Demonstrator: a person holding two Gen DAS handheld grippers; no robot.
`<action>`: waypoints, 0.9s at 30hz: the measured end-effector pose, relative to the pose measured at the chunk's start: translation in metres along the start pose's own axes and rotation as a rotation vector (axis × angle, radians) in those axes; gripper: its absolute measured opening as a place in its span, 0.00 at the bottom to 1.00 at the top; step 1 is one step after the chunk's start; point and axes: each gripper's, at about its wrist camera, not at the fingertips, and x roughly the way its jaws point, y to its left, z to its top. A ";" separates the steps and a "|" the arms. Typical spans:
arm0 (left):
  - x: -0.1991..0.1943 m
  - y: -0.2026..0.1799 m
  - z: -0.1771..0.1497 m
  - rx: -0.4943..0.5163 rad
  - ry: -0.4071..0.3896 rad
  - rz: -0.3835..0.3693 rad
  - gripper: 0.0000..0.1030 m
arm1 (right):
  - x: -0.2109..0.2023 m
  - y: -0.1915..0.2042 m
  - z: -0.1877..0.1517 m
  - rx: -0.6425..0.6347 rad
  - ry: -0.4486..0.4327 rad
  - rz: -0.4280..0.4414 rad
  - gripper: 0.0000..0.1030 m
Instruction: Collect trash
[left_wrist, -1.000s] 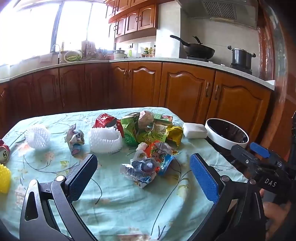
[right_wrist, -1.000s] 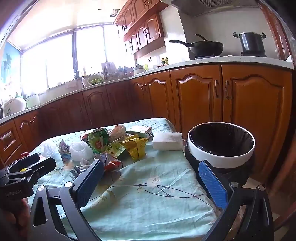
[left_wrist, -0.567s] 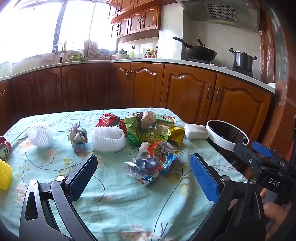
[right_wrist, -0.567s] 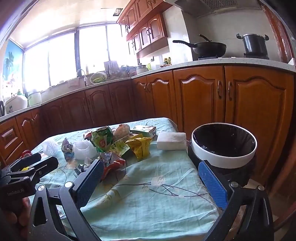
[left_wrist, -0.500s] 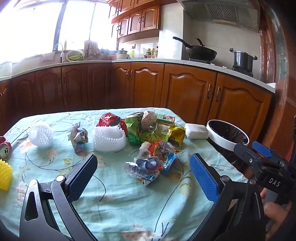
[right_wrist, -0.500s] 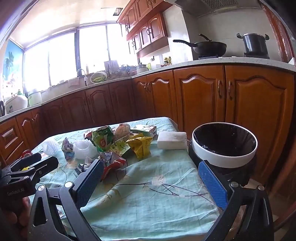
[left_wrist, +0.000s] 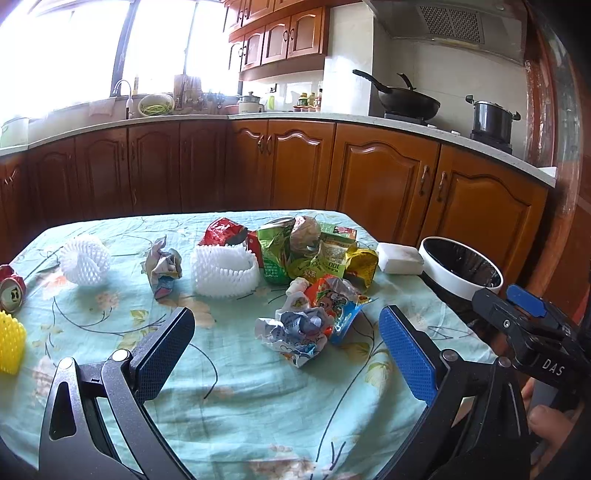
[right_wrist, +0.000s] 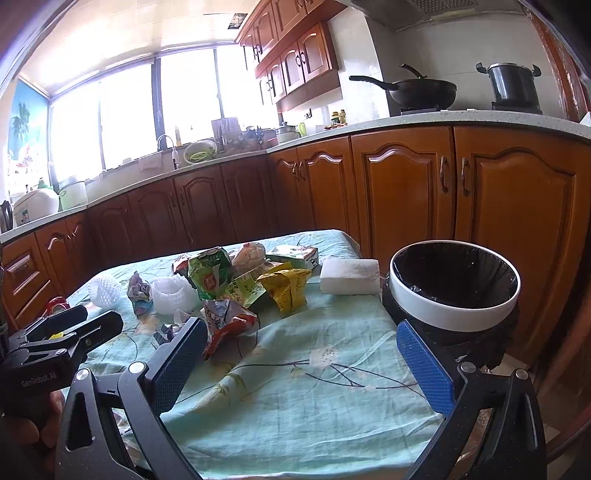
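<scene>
while both grippers gape empty, trash bin (right_wrist: 456, 295) sits beside table (right_wrist: 295, 387) edge, wrappers (left_wrist: 314, 280) mid-table.

Tablecloth (left_wrist: 236, 402): matt printed cloth. Wrappers (left_wrist: 310, 325): crinkled glossy foil and plastic. Fruit net (left_wrist: 225, 273): white foam mesh. Bin (right_wrist: 454, 295): smooth white rim, shiny black liner. Cabinets (right_wrist: 402, 184): glossy wood.

Bright window (right_wrist: 122, 114) glare (blown out); fisheye-bent edges.
</scene>
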 end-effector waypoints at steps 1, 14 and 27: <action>0.000 0.000 0.000 0.001 0.001 0.000 0.99 | 0.000 0.001 0.000 0.000 -0.001 0.000 1.00; 0.003 0.001 -0.001 -0.001 0.005 0.005 0.99 | -0.001 0.002 0.000 0.008 -0.002 0.014 1.00; 0.003 0.000 -0.002 0.004 0.007 0.004 0.99 | -0.002 0.004 0.000 0.013 -0.003 0.028 1.00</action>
